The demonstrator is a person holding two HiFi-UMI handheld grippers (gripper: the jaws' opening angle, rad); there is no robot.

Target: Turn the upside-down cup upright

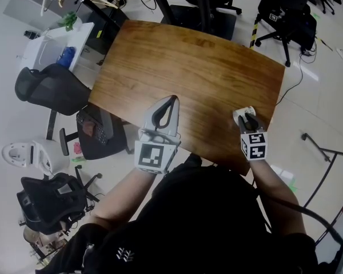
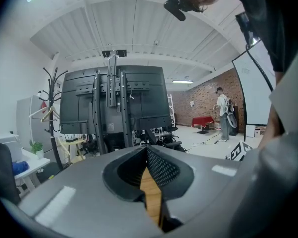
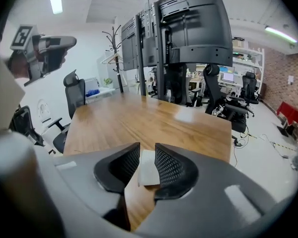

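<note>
1. Cup [image 1: 243, 113], white: it sits on the wooden table [image 1: 188, 61], close to the near right edge and directly under my right gripper [image 1: 249, 120].
2. Right gripper: my fingers stand moderately apart with the cup's wall between them. One pad is clear of it and the other is just beside it or touching. I see no squeeze, so I count nothing as held.
3. Left gripper [image 1: 171, 100]: my fingertips are closed together and empty. It hangs over the table's near middle, well apart from the cup.
4. Step in hand, as I judge it: the right gripper straddles the cup at the point of a grip.
5. Orientation: the long axis looks roughly vertical, with the cup standing on the table. No view shows me whether the mouth faces up or down.
6. Next move, if the mouth is down: close on the wall, lift clear, roll my wrist half a turn, and set the base flat. The table edge is near, so I should set it down further in.
</note>
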